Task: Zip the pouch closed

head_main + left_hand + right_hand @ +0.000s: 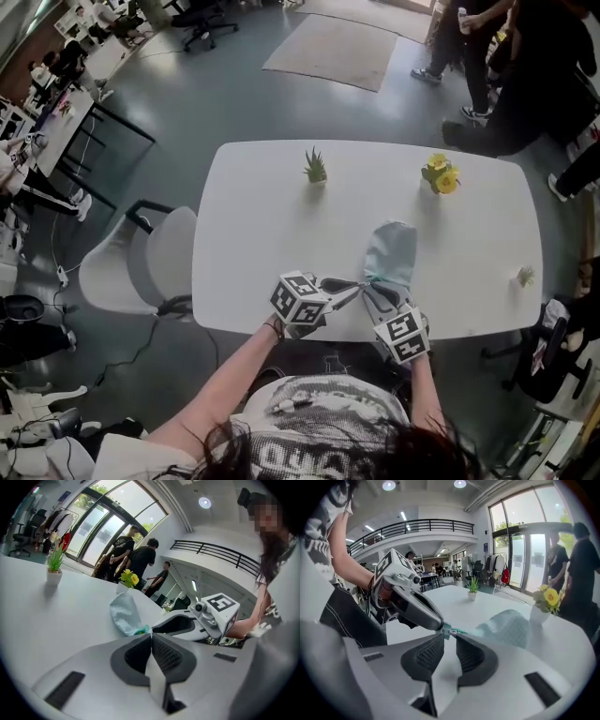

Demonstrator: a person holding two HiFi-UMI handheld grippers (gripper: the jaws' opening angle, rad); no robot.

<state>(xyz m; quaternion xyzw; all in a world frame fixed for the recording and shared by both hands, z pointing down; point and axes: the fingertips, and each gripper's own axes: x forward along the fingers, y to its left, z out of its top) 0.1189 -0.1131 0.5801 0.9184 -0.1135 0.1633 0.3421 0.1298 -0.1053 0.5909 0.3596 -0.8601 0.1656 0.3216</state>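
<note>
The left gripper [151, 634] clenches its jaws on the pouch [124, 613], likely anchoring its teal end, while the right gripper [450, 638] jaws stand released alongside.

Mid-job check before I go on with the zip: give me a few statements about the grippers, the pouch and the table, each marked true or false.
1. The left gripper is closed on the teal end of the pouch. True.
2. The right gripper is clamped shut. False: its jaws stand apart, with the pouch's teal end just at their tips.
3. A yellow flower stands on the table beyond the pouch. True.
4. The pouch is red. False: it is light blue with a teal end.
</note>
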